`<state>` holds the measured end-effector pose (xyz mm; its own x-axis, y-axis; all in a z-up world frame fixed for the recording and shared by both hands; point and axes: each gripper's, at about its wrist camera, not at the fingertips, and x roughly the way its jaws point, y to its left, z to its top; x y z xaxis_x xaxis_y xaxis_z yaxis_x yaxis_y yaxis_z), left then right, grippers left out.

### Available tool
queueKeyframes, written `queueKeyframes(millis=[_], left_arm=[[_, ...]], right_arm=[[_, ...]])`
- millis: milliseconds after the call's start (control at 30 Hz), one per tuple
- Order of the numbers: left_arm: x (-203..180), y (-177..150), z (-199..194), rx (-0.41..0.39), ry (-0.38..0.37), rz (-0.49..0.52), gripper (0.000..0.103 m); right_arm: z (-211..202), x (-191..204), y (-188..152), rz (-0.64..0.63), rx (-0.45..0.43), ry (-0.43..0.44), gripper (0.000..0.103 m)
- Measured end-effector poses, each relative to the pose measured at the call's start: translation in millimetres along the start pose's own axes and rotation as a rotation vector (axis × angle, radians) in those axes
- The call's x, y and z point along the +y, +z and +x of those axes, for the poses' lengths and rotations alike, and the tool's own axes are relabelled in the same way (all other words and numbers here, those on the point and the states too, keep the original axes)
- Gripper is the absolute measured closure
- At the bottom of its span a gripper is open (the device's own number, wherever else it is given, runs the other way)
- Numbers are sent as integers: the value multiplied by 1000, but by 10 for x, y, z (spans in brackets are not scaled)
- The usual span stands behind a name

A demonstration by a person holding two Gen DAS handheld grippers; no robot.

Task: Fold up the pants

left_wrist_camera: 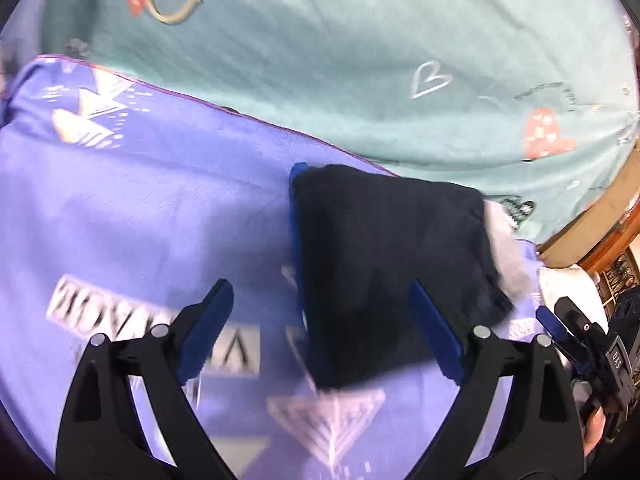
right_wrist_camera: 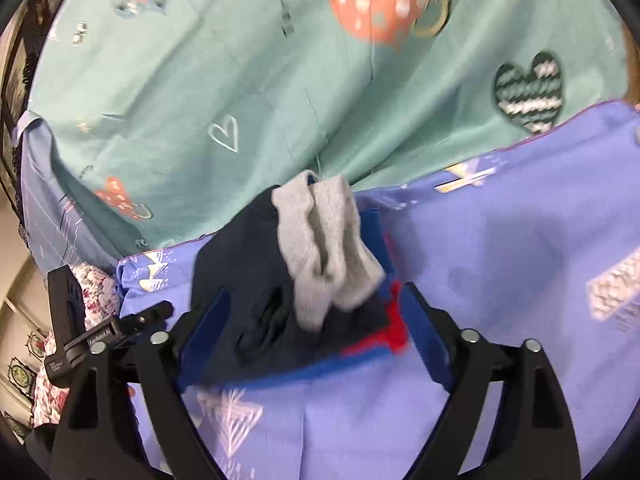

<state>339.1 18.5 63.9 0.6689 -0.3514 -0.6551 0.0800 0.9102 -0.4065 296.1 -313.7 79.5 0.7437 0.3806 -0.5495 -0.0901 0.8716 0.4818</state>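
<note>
One folded pair of dark navy pants (left_wrist_camera: 384, 264) with grey cuffs (right_wrist_camera: 328, 248), lying on lilac printed sheet (left_wrist_camera: 140, 208), left gripper (left_wrist_camera: 324, 332) and right gripper (right_wrist_camera: 316, 328) both spread wide, grasping nothing, teal heart-print cover (left_wrist_camera: 360, 60) beyond.

Left wrist view: rides on the left hand-held gripper (left_wrist_camera: 320, 332), looking forward and down along its two fingers, which fill the lower frame.
Right wrist view: same seat on the right hand-held gripper (right_wrist_camera: 316, 336), tilted down, fingers at the bottom edge.
Nearness: both close over the purple sheet (left_wrist_camera: 140, 208), fisheye bending the edges.
Shared ground: the folded pants (left_wrist_camera: 384, 264) sit mid-frame in each view, teal heart-print sheet (right_wrist_camera: 240, 80) across the top.
Cross-sighting: each camera catches the other hand-held gripper, lower right in the left view, lower left in the right.
</note>
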Motion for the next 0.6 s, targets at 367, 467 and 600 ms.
queueKeyframes(millis=[367, 467, 600], left_arm=[[-290, -1876, -1617, -9, 32, 208, 2], [-188, -2292, -1909, -59, 69, 188, 2], [-84, -2630, -2093, -154, 133, 177, 2]], right_arm=[[-1659, 332, -1756, -225, 36, -105, 1], [-1874, 289, -2202, -250, 4, -153, 1], [-2030, 214, -2516, -266, -62, -215, 1]])
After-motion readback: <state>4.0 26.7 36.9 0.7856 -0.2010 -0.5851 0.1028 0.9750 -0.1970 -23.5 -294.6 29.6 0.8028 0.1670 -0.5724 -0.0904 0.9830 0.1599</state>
